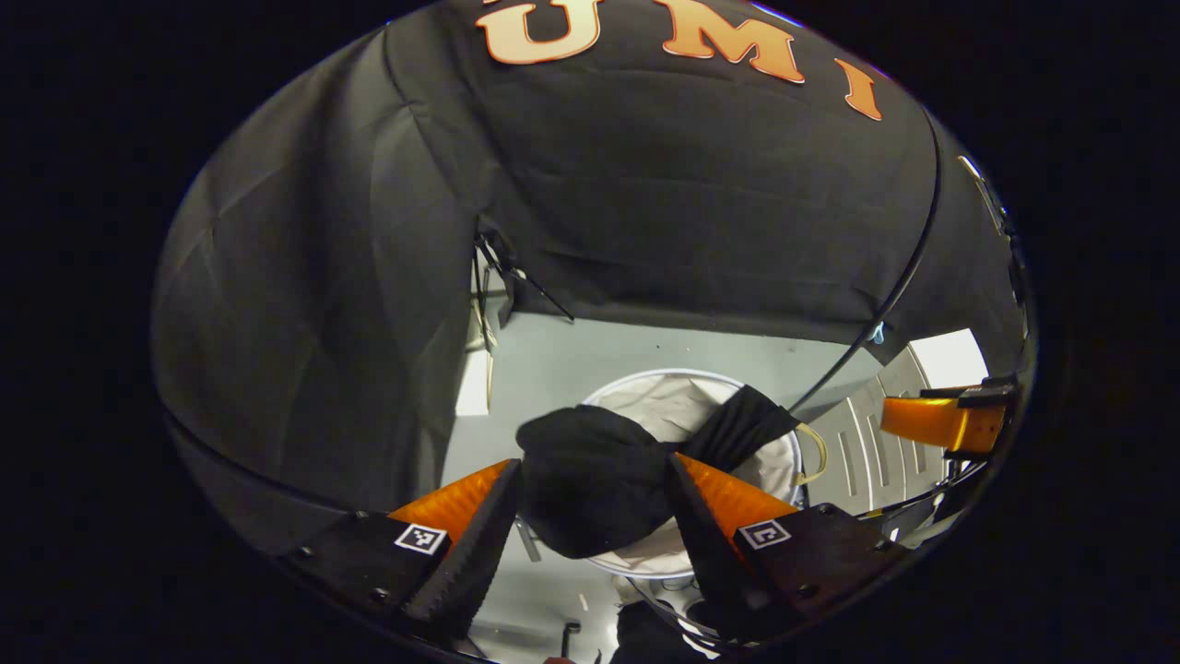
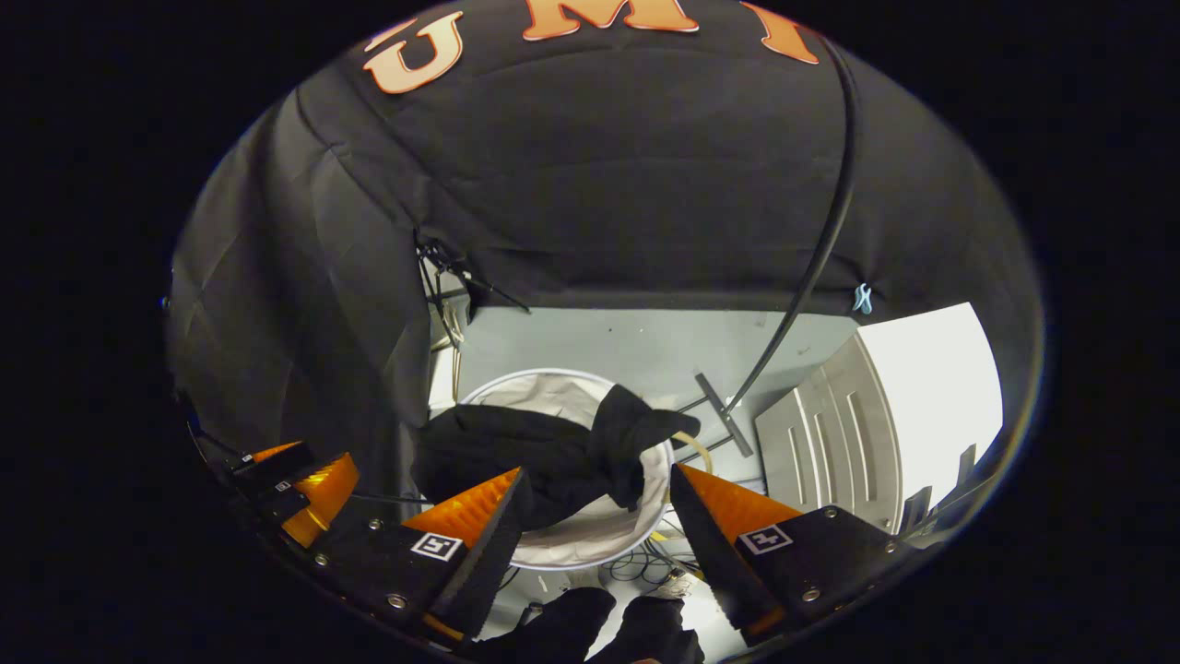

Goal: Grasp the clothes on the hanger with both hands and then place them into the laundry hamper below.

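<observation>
A grey floor (image 2: 627, 355) runs beneath the black booth wall, carrying a round white hamper (image 2: 590, 549). Black clothes (image 2: 544, 456), crumpled and bunched, lie in the hamper with one fold draped over its rim. The left claw (image 1: 590, 516) and the right claw (image 2: 595, 516) both gape wide, gripping nothing.

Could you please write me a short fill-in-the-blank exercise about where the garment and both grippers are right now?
1. The black garment lies draped over the white laundry ____.
2. The garment's colour is ____.
3. The fingers of the right gripper stand ____, holding nothing.
4. The left gripper hangs ____ the hamper, its fingers either side of the garment.

Missing words: hamper; black; open; above
</observation>
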